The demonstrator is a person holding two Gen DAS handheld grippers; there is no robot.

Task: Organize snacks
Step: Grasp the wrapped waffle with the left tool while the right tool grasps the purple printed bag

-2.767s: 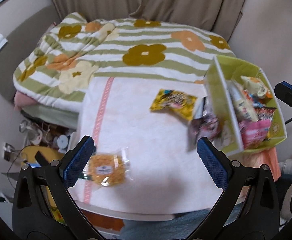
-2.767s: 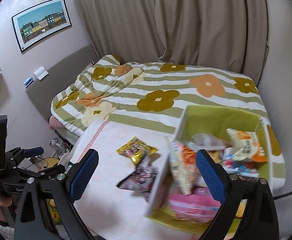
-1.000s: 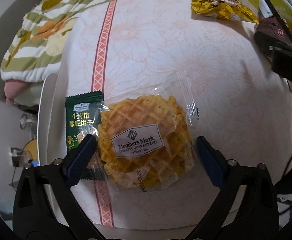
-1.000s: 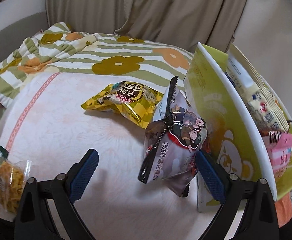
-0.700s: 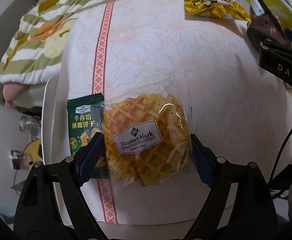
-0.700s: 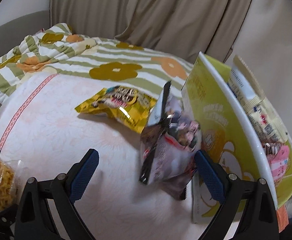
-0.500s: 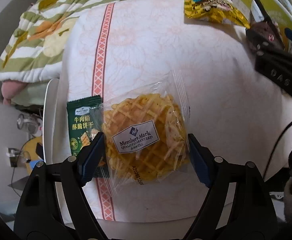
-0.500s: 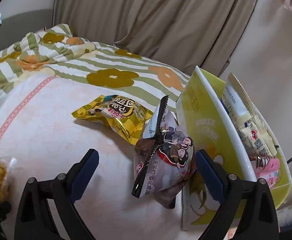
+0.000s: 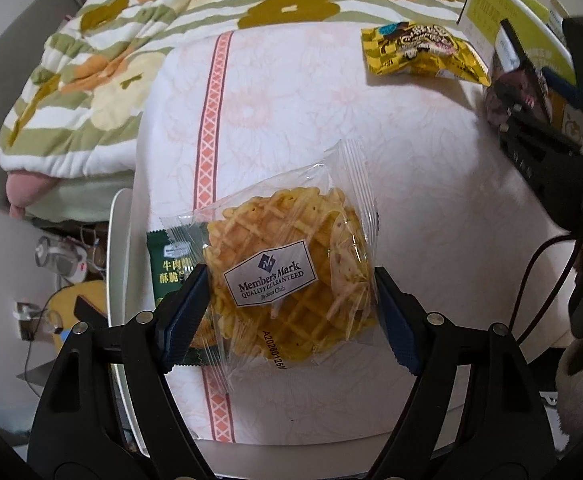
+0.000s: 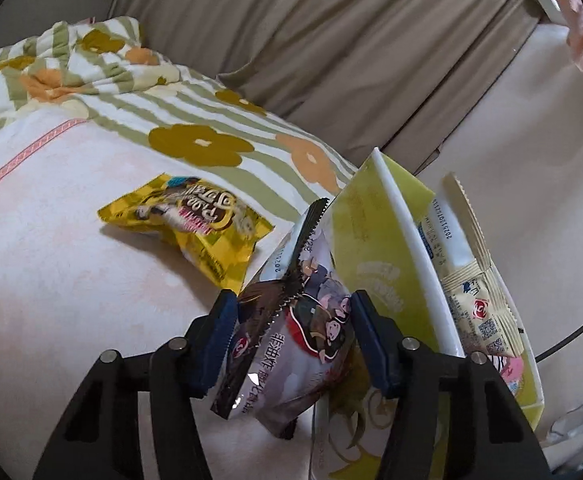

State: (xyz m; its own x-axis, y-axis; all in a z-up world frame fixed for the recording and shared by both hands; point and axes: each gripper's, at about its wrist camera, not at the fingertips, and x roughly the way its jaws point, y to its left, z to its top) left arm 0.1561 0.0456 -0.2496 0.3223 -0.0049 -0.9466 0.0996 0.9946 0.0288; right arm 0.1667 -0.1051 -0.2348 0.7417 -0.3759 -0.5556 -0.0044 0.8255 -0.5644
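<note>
In the left wrist view my left gripper (image 9: 289, 280) is shut on a clear packet of yellow waffle cookies (image 9: 287, 276), both pads pressing its sides. It hangs just over a green biscuit packet (image 9: 163, 268) on the pink-white cloth (image 9: 291, 120). In the right wrist view my right gripper (image 10: 293, 300) has its jaws closing, and the pads pinch a dark purple snack bag (image 10: 303, 328) that leans on the yellow-green box (image 10: 375, 232). A yellow snack bag (image 10: 187, 216) lies flat on the cloth to the left of it. The same yellow bag (image 9: 419, 50) shows far right in the left view.
Cream and pink packets (image 10: 471, 280) stand inside the box. A striped floral quilt (image 9: 131, 40) lies behind the cloth, with curtains (image 10: 291, 40) beyond. The white table edge (image 9: 119, 240) drops to floor clutter (image 9: 63, 260) on the left. A black cable (image 9: 539, 280) hangs right.
My left jaws closed onto the waffle packet and raised it a little. My right jaws went from wide open to pinching the dark bag, and that wrist rolled.
</note>
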